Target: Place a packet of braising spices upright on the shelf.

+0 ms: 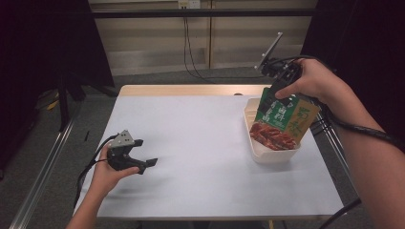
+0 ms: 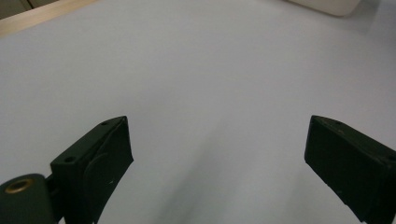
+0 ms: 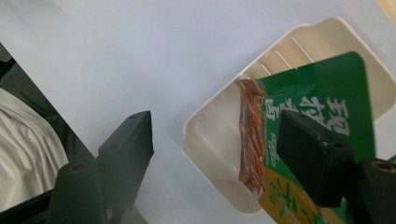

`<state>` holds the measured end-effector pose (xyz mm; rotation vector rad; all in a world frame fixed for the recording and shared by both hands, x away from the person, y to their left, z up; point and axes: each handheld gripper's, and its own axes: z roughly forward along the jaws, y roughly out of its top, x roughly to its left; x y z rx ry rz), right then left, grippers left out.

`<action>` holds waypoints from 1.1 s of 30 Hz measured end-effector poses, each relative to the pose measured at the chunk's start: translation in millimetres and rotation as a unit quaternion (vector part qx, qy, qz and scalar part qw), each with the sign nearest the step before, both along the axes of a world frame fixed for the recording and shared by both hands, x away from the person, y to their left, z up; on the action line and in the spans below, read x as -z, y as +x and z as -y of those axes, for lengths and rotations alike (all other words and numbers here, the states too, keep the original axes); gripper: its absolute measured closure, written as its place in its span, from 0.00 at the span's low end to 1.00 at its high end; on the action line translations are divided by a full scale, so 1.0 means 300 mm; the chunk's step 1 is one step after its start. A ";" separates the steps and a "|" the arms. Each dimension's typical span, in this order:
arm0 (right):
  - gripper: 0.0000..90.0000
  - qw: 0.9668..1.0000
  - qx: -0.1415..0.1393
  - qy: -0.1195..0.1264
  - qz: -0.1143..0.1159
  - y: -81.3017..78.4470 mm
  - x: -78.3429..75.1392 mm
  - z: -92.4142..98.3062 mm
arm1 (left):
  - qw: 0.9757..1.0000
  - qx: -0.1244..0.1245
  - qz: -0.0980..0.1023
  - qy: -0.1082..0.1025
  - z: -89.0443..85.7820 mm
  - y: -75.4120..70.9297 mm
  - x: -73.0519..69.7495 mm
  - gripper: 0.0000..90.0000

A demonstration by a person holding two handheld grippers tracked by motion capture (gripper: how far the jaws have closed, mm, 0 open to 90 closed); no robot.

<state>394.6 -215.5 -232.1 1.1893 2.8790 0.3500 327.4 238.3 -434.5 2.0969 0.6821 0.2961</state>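
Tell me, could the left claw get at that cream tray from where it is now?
Probably yes: only bare table lies between the open left claw and the cream tray, though it sits well across the table.

Table top (image 1: 200, 143): pale grey-white, plain, with a light wood-coloured strip along its far edge. Tray (image 1: 255, 143): cream-white plastic, its inner walls ribbed as seen in the right gripper view. Packet (image 1: 282, 121): green upper face with white lettering, a mustard-yellow band on one side bearing green characters, and a printed picture of reddish-brown glazed food across the lower part. Left gripper (image 1: 145, 166): black body and black jaws, with a grey plate on top. Right gripper (image 1: 282, 95): black, its jaws matte black in the right gripper view. Cables (image 1: 363, 129): black. Floor (image 1: 47, 143): grey. Back wall (image 1: 157, 33): beige panels with a dark rail.
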 end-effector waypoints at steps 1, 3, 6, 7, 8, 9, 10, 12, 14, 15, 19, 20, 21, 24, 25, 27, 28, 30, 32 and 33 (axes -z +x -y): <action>0.30 1.000 -0.005 0.002 0.000 0.001 0.011 -0.005 | 1.000 0.001 0.002 0.002 -0.001 0.001 -0.001 0.08; 0.29 1.000 -0.010 0.007 -0.004 0.003 0.032 -0.010 | 1.000 0.000 -0.001 0.000 0.000 0.000 0.000 0.08; 0.29 1.000 -0.011 0.001 -0.007 0.004 0.057 -0.016 | 1.000 0.000 -0.002 0.004 0.000 0.000 0.001 0.08; 0.28 1.000 -0.015 0.000 -0.008 0.004 0.064 -0.019 | 1.000 0.000 -0.001 0.003 0.001 0.001 0.002 0.08; 0.28 1.000 -0.018 0.003 -0.008 0.003 0.073 -0.022 | 1.000 0.001 -0.001 0.002 0.002 0.002 0.003 0.08; 0.28 1.000 -0.022 0.004 -0.008 0.002 0.084 -0.026 | 1.000 0.004 0.000 -0.001 0.002 0.004 0.005 0.08; 0.28 1.000 -0.025 -0.004 -0.009 0.000 0.090 -0.032 | 1.000 0.004 0.000 0.000 0.002 0.003 0.005 0.08; 0.28 1.000 -0.029 0.001 -0.009 -0.002 0.111 -0.039 | 1.000 0.000 -0.002 0.005 0.001 0.000 0.002 0.08; 0.29 0.999 -0.032 -0.006 -0.012 -0.007 0.130 -0.050 | 1.000 0.001 -0.002 0.002 0.000 0.001 0.002 0.08; 0.28 0.999 -0.037 -0.012 -0.013 -0.011 0.142 -0.058 | 1.000 0.002 -0.003 0.006 -0.002 0.001 0.001 0.08; 0.27 0.999 -0.052 -0.005 -0.012 -0.023 0.189 -0.081 | 1.000 0.004 -0.001 0.006 -0.004 0.003 0.002 0.08; 0.27 0.998 -0.053 -0.006 -0.016 -0.025 0.201 -0.087 | 1.000 0.004 -0.001 0.005 -0.004 0.003 0.002 0.08; 0.26 0.998 -0.054 -0.008 -0.016 -0.028 0.215 -0.094 | 1.000 0.004 -0.001 0.005 -0.004 0.003 0.002 0.08; 0.24 0.998 -0.064 -0.006 -0.015 -0.037 0.255 -0.114 | 1.000 0.002 -0.002 0.004 -0.004 0.002 0.002 0.08; 0.24 0.997 -0.069 -0.007 -0.016 -0.040 0.269 -0.122 | 1.000 0.003 0.000 0.004 -0.004 0.003 0.002 0.08; 0.23 0.997 -0.076 -0.011 -0.017 -0.047 0.302 -0.135 | 1.000 0.003 -0.001 0.005 -0.004 0.002 0.002 0.08; 0.23 0.997 -0.077 -0.009 -0.020 -0.049 0.318 -0.141 | 1.000 0.002 -0.001 0.006 -0.004 0.002 0.002 0.08; 0.23 0.996 -0.084 -0.011 -0.023 -0.054 0.348 -0.151 | 1.000 -0.001 -0.003 0.005 -0.005 0.003 0.003 0.08; 0.23 0.996 -0.089 -0.006 -0.021 -0.062 0.376 -0.159 | 1.000 -0.001 -0.002 0.005 -0.007 0.004 0.004 0.08; 0.23 0.996 -0.091 0.000 -0.018 -0.066 0.390 -0.163 | 1.000 -0.003 -0.002 0.010 -0.008 0.003 0.004 0.08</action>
